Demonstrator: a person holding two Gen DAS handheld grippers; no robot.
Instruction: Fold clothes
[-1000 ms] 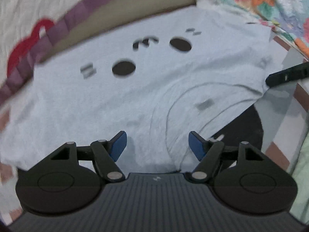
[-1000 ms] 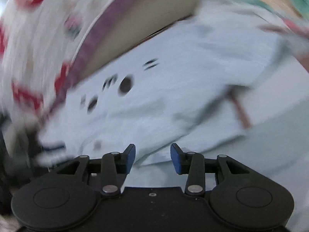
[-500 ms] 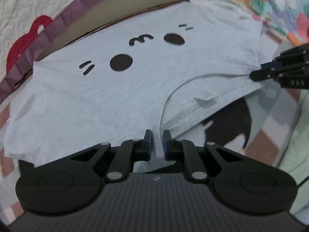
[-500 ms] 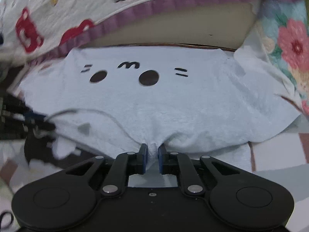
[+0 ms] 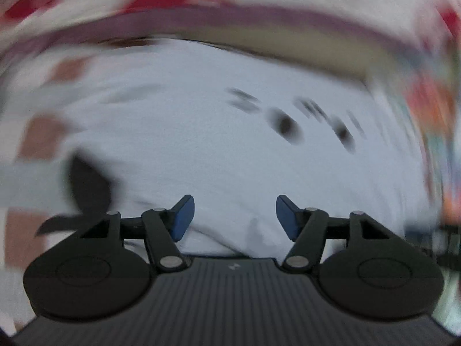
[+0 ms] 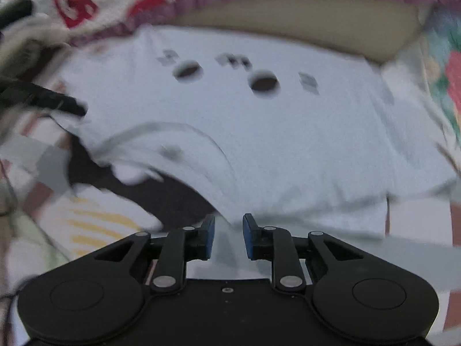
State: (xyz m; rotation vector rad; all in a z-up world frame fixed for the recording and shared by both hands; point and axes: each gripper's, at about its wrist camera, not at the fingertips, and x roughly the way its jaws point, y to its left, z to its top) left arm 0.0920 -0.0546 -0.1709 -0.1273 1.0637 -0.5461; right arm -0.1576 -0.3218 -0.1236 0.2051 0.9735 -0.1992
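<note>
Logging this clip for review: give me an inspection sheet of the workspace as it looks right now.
Surface: patterned bedcover, partly blurred.
Job's things: pale T-shirt with a printed face, spread flat, unfolded.
Clutter: nothing seen.
Grippers: left tool open wide over the shirt; right tool slightly open at the shirt's near edge, gripping nothing.
Cables: thin dark cords at the right view's left edge, too blurred to identify.
Surroundings: quilt with red prints; floral fabric.

left wrist: low, close | right wrist: same | shared: T-shirt (image 5: 219, 144) (image 6: 288, 132)

Pale grey T-shirt (image 6: 288, 132) with black cartoon face, spread flat, neckline nearest.
</note>
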